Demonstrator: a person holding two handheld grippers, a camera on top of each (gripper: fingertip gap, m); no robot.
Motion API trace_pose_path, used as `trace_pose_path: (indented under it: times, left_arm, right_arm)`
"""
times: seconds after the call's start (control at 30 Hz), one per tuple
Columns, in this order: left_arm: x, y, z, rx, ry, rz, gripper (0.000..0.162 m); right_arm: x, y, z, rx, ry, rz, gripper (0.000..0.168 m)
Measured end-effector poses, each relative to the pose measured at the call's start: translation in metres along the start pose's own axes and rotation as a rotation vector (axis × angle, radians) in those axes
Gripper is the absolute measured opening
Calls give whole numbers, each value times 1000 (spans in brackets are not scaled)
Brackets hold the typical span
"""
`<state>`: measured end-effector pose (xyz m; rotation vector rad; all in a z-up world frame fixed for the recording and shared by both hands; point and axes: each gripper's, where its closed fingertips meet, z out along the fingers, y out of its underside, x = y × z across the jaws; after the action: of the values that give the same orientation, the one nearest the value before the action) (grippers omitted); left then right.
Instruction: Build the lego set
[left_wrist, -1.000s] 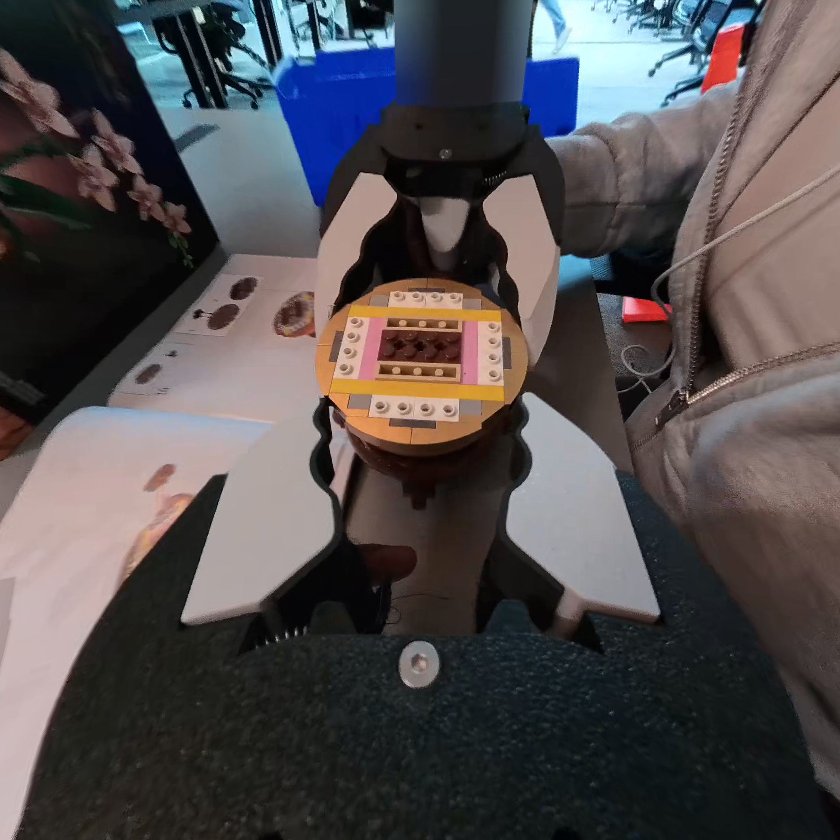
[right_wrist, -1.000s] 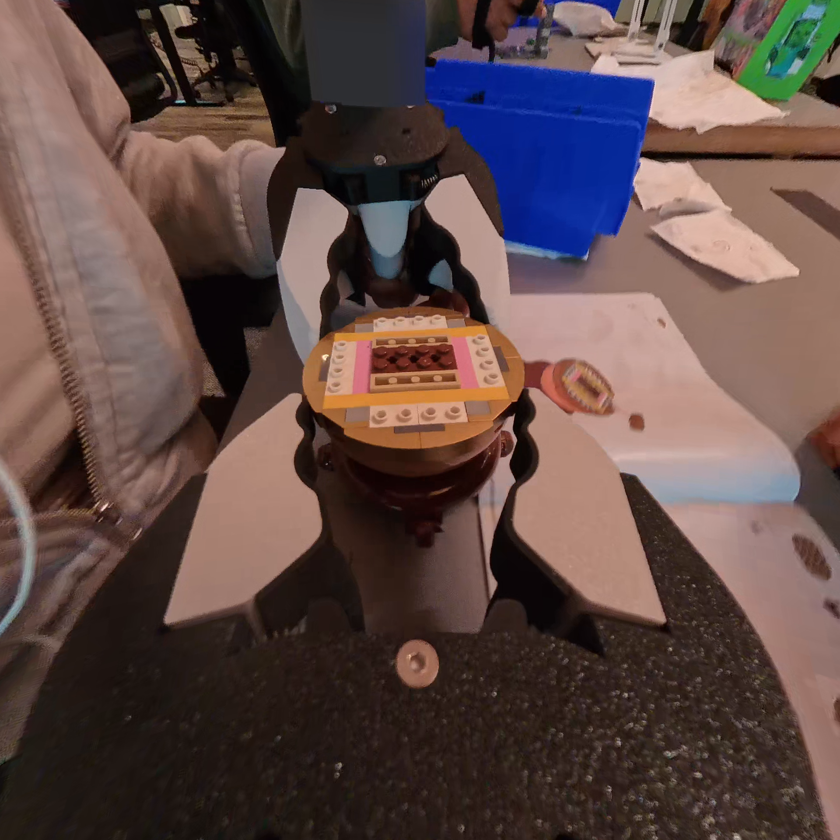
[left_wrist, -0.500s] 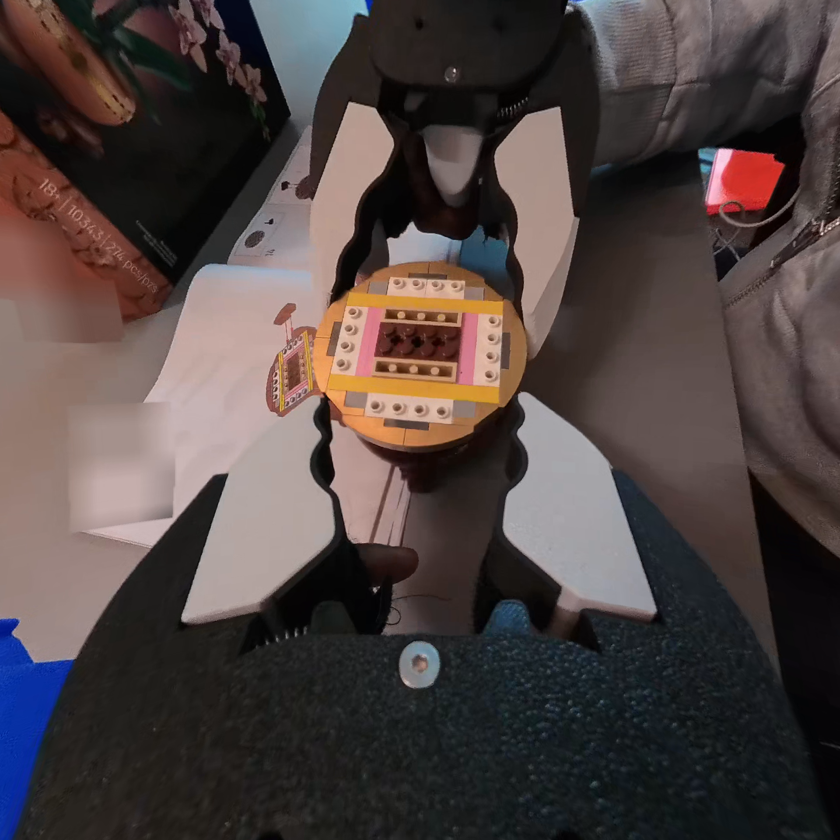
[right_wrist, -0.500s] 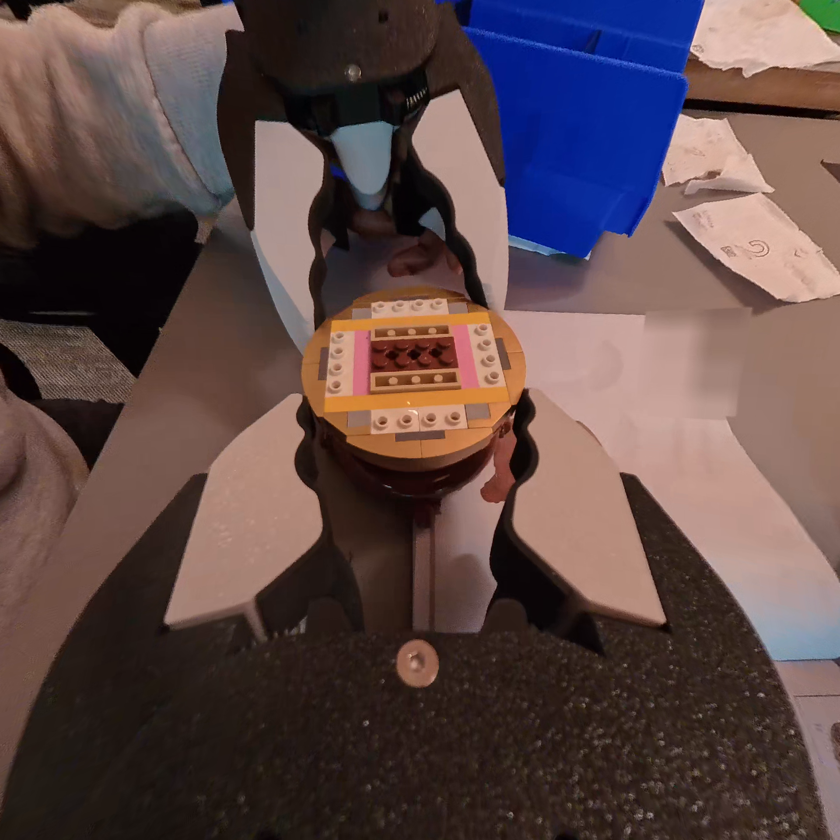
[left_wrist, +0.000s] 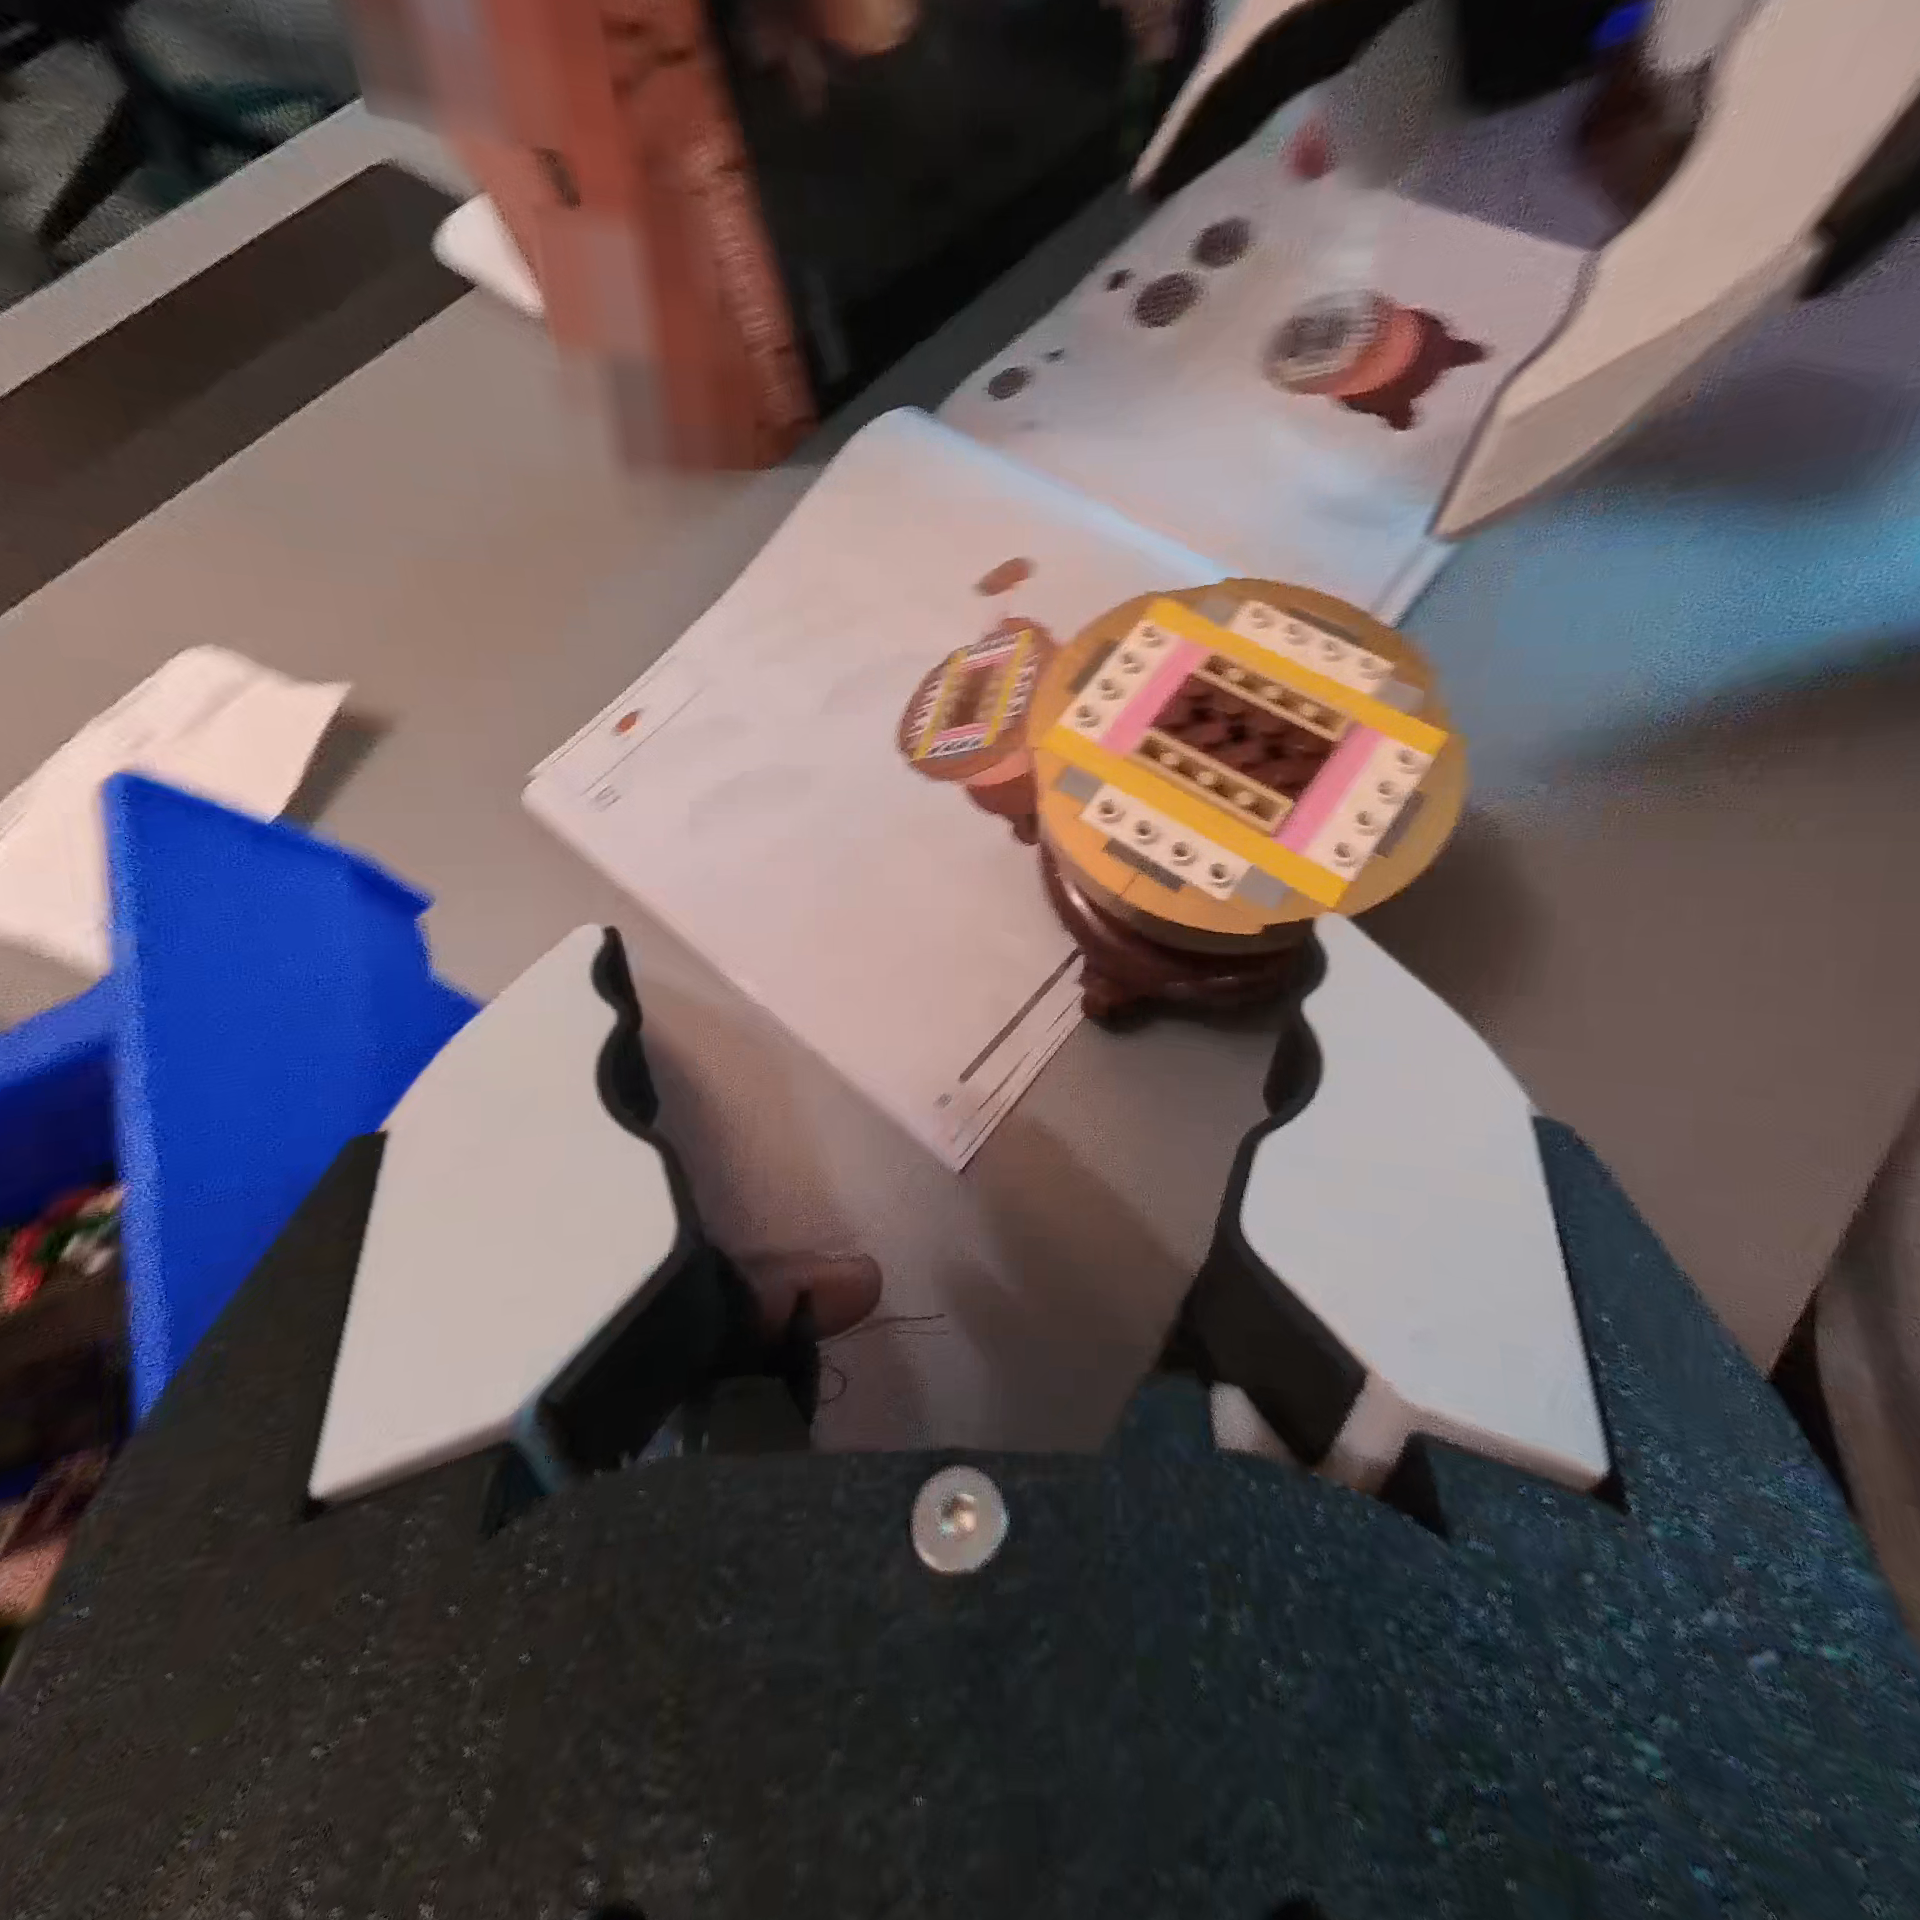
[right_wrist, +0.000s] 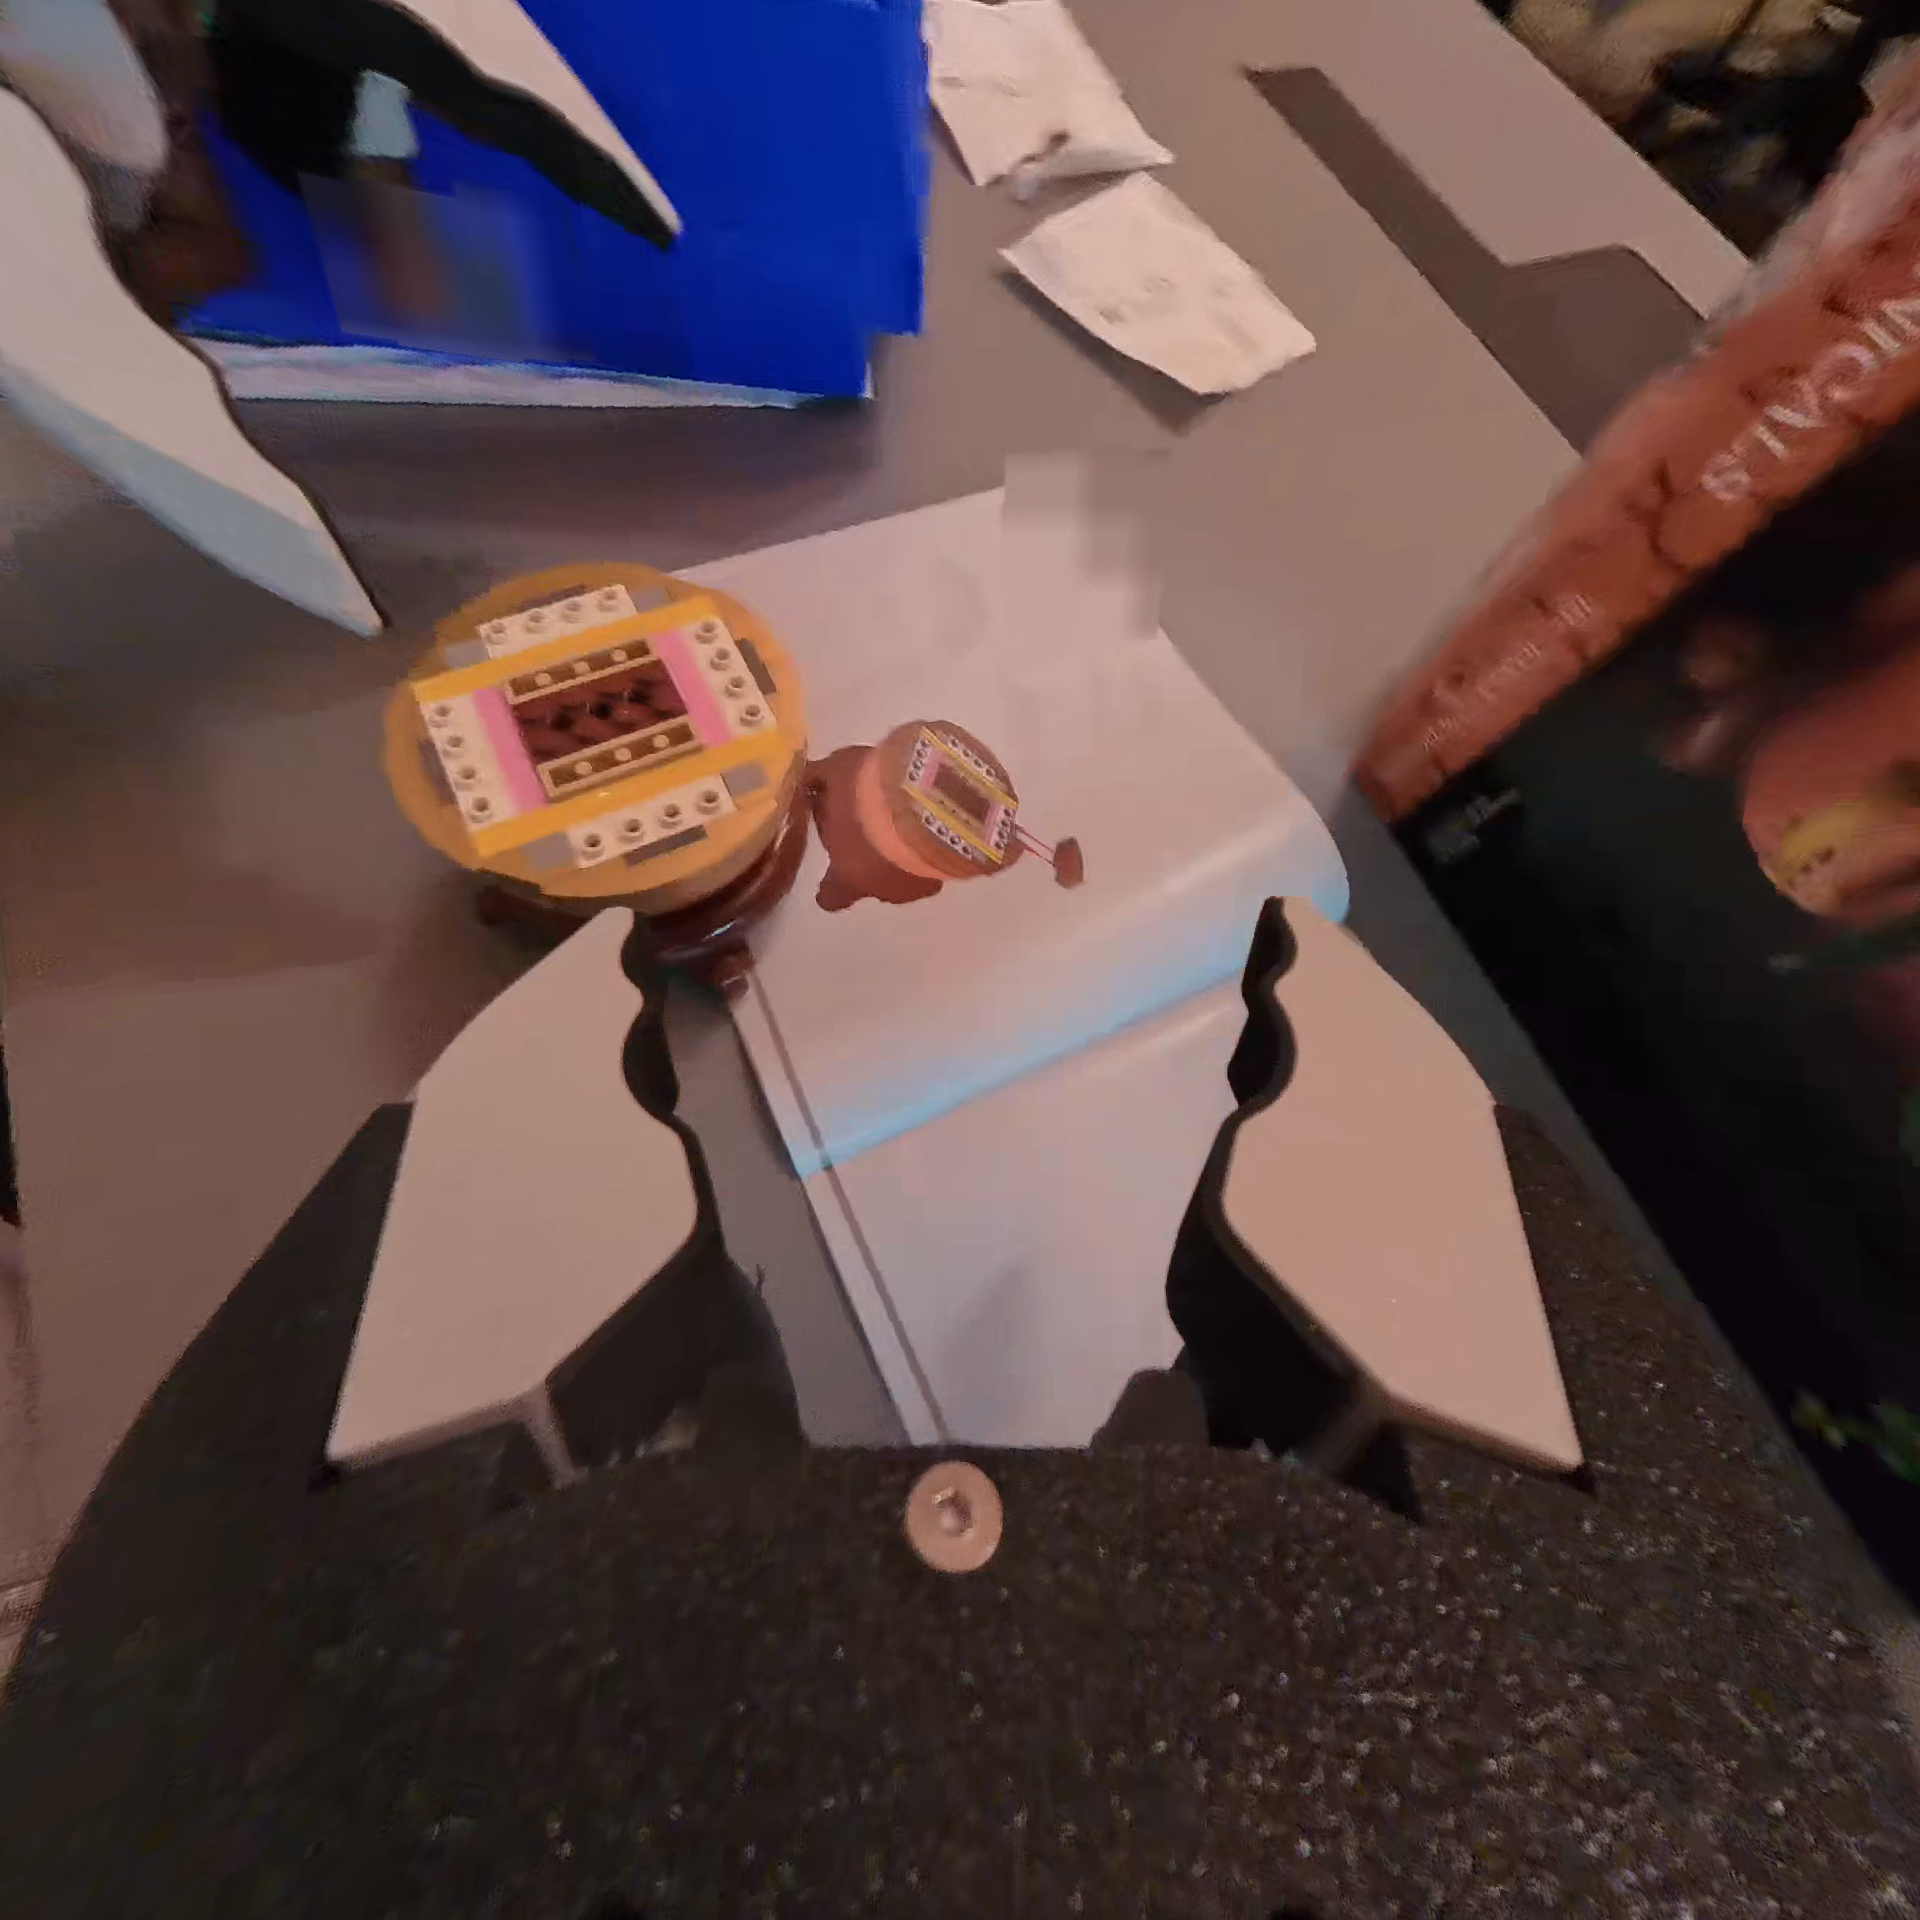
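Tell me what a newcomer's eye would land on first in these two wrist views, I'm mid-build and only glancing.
First the round tan lego build, with its yellow, pink and white studded top on a dark brown base, standing at the edge of the open instruction booklet on the grey table. Neither the left gripper nor the right gripper grips it; both are open. Next, the blue bin and the set's box at the sides.
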<state>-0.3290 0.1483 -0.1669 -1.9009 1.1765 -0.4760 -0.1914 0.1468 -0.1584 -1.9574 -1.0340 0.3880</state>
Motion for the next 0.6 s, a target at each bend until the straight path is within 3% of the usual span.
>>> trace_pose_path:
  times: [0.33, 0.43, 0.6]
  left_arm:
    - [3, 8, -15, -84, -140, -227, 112]
    - [-4, 14, -15, -148, -250, -223, 110]
    - [10, 15, -11, -177, -244, -203, 108]
  right_arm:
    - [-28, 29, -12, -180, 59, 141, 95]
    - [-22, 27, -13, -215, 124, 102, 94]
    - [-28, 24, -14, -207, 98, 97, 95]
